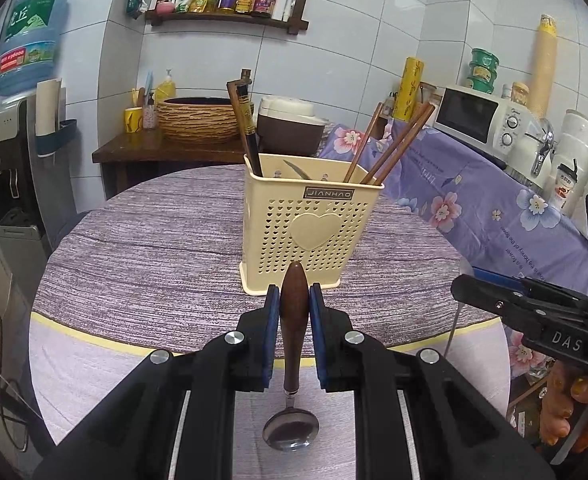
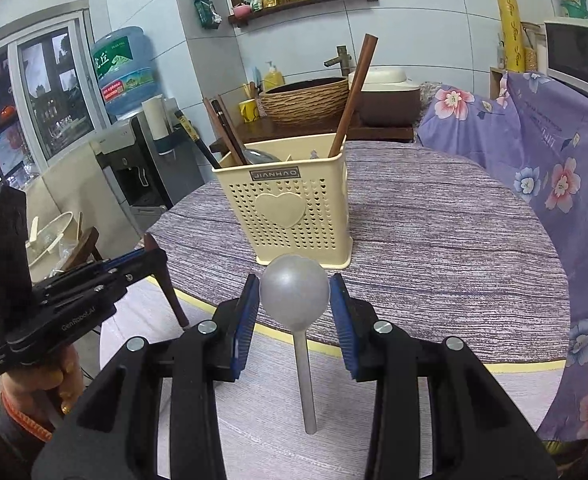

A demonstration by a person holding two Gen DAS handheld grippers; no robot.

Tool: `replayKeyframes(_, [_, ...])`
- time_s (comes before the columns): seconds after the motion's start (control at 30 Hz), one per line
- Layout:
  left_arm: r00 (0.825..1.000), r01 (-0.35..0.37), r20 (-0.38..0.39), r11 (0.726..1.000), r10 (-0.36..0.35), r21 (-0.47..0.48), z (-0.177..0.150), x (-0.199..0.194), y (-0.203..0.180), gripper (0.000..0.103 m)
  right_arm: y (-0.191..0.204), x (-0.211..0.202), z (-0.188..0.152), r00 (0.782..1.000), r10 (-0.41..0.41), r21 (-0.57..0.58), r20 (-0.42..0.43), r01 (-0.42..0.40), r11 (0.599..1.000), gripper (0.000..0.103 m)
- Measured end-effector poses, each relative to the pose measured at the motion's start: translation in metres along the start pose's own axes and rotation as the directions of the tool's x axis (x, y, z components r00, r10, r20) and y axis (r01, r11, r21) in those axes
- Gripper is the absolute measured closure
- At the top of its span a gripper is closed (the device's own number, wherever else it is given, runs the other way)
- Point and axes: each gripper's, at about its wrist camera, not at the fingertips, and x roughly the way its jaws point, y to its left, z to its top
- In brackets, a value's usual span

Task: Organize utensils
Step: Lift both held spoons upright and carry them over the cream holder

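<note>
A cream perforated utensil holder point(image 1: 309, 224) stands on the round table and holds several chopsticks point(image 1: 390, 148); it also shows in the right wrist view point(image 2: 294, 216). My left gripper point(image 1: 294, 300) is shut on the brown wooden handle of a spoon point(image 1: 293, 320), bowl end toward the camera, just in front of the holder. My right gripper point(image 2: 294, 296) is shut on the round bowl of a grey metal spoon point(image 2: 294, 292), its handle pointing back toward the camera. Each gripper shows at the edge of the other's view.
The round table point(image 1: 154, 248) has a purple-grey cloth. A floral-covered counter point(image 1: 474, 200) with a microwave point(image 1: 486, 120) stands to the right. A wooden side table with a woven basket point(image 1: 198, 118) is behind. A water dispenser point(image 1: 10, 128) stands to the left.
</note>
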Motion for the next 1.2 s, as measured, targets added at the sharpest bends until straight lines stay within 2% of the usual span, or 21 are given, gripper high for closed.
replayKeyframes(0.1, [1.0,0.015,0.005,1.0,-0.015,-0.003,0.004,0.001,-0.001,0.087,0.003,-0.002,0.005,0.999,0.017,0.002,0.036,-0.017,1.0,0.066])
replayKeyframes(0.23, [0.998,0.049,0.035,0.999,-0.048,-0.009,0.029,-0.004,-0.001,0.087,0.009,-0.008,0.027,0.991,0.056,-0.021,0.12,-0.054,0.998,0.066])
replayKeyframes(0.33, [0.991,0.057,0.117,0.998,-0.057,-0.002,0.065,-0.017,-0.005,0.087,0.02,-0.018,0.057,0.973,0.058,-0.063,0.223,-0.045,0.997,0.066])
replayKeyframes(0.43, [0.976,0.069,0.206,0.998,-0.068,0.005,0.112,-0.031,-0.012,0.087,0.032,-0.025,0.097,0.951,0.056,-0.099,0.303,-0.028,0.995,0.066])
replayKeyframes(0.57, [0.96,0.051,0.275,0.999,-0.051,0.006,0.161,-0.033,-0.021,0.087,0.037,-0.023,0.144,0.931,0.037,-0.096,0.362,-0.002,0.995,0.066])
replayKeyframes(0.67, [0.954,-0.003,0.299,1.0,0.001,0.006,0.184,-0.021,-0.024,0.087,0.035,-0.012,0.168,0.926,0.019,-0.075,0.377,0.01,0.997,0.066])
replayKeyframes(0.9, [0.96,-0.104,0.261,0.995,0.098,0.009,0.206,0.031,-0.016,0.087,0.024,0.022,0.183,0.933,-0.012,-0.046,0.359,0.031,0.998,0.066])
replayKeyframes(1.03, [0.97,-0.117,0.217,0.993,0.112,0.009,0.206,0.055,-0.013,0.087,0.016,0.042,0.181,0.94,-0.016,-0.032,0.341,0.029,0.999,0.066])
replayKeyframes(1.2, [0.978,-0.107,0.181,0.994,0.105,-0.001,0.198,0.061,-0.008,0.087,0.016,0.054,0.171,0.942,-0.027,-0.052,0.334,0.047,0.998,0.066])
